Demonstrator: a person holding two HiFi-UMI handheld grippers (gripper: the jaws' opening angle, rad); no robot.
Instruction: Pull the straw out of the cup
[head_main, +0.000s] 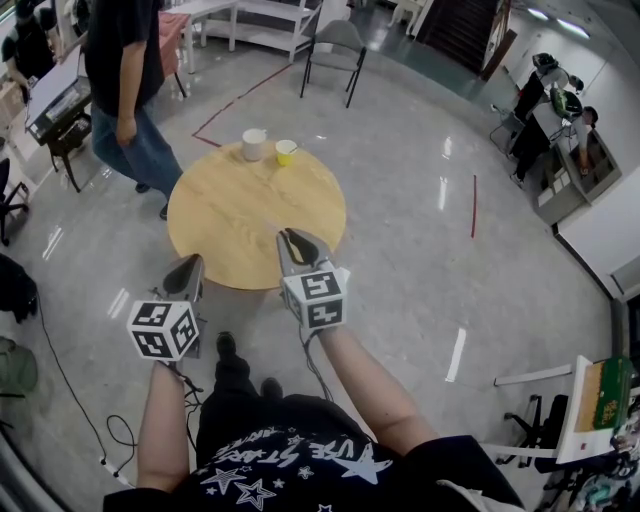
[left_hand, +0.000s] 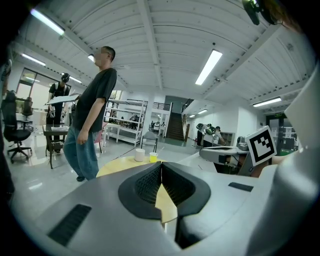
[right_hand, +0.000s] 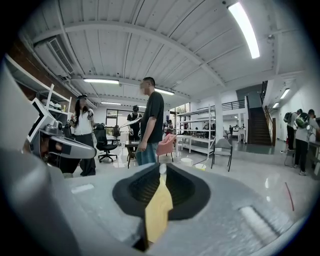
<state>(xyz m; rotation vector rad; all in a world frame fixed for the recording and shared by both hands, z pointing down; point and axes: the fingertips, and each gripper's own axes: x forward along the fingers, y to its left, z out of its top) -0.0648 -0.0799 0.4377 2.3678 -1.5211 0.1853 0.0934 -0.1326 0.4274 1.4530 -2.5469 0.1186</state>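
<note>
I'm watching the left gripper (head_main: 190, 266) and right gripper (head_main: 291, 240) hovering at the round wooden table's (head_main: 240, 215) near edge. They are well apart from the yellow cup (head_main: 286, 152), which is sitting beside a white cup (head_main: 254, 144) at the far edge. The left jaws are pressing together and the right jaws are standing slightly ajar, empty. The straw is too small to make out.

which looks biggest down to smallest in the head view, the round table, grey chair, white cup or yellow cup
1. round table
2. grey chair, though it stands farther off
3. white cup
4. yellow cup, only a little smaller than the white one beside it
</note>
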